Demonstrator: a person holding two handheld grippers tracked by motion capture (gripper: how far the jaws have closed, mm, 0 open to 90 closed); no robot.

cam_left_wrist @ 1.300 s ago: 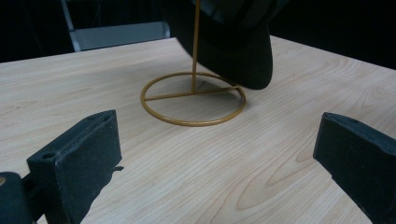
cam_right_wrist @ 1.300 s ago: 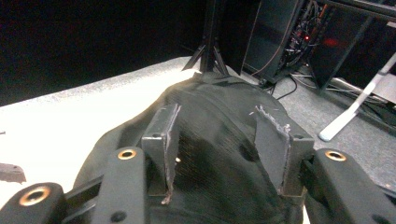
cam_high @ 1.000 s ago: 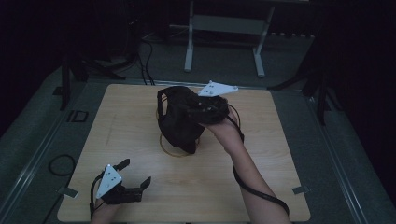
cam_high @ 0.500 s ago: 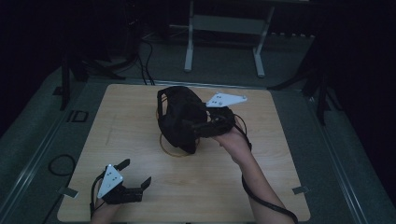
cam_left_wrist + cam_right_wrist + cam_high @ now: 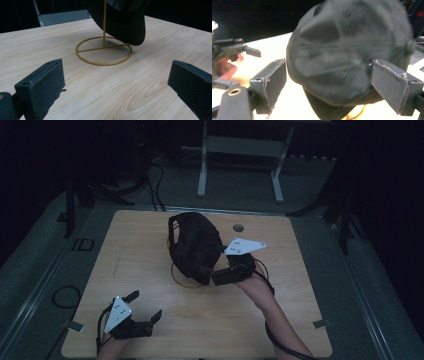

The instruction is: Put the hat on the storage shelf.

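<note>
My right gripper has just been opening its jaws, which now stand wide apart just short of the black cap, pressing nothing. The cap hangs on a gold wire stand straight ahead of them. My left gripper rests low on the bench, jaws apart and empty, well clear of the stand.

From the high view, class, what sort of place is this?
Probably a dim recording lab: a wooden table on grey floor, floor cables, a metal stand frame behind, and a black cap on a wire stand.
</note>
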